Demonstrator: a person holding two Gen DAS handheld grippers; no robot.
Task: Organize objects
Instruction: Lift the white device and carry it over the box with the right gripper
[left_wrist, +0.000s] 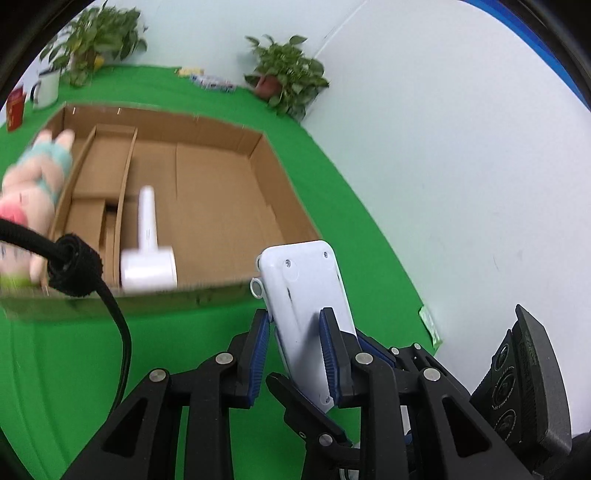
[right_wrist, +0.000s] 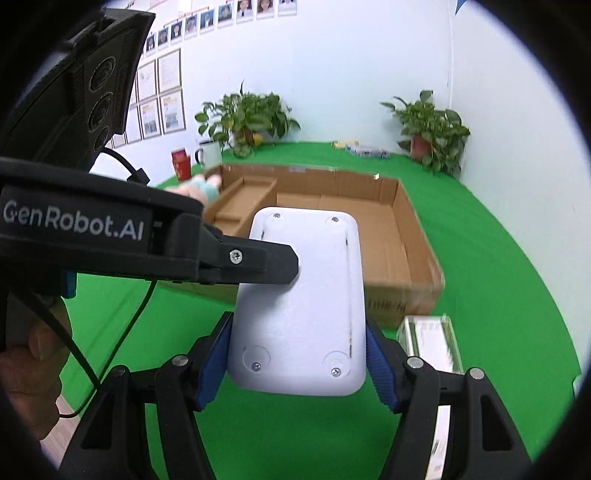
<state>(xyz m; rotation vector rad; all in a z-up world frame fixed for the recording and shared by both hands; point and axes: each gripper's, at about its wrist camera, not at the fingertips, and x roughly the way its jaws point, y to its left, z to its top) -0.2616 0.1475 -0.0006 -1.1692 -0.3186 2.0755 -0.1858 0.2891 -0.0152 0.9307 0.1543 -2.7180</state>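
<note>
Holding a white device (right_wrist: 299, 306) above the green surface (right_wrist: 498, 295) with both grippers.

Left gripper (left_wrist: 295, 332): jaws narrow, clamping its thin edge. Right gripper (right_wrist: 299, 354): jaws wide, gripping its broad sides. Behind lies the cardboard box (left_wrist: 221, 192) containing a white tool (left_wrist: 147, 254).

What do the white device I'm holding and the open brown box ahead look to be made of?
The flat white rounded-corner device looks like moulded hard plastic, matt to satin: smooth shell, recessed screws, round foot pads. The open brown box looks like corrugated cardboard: dull brown, fold creases, raw-cut wall edges, a folded divider inside.
</note>
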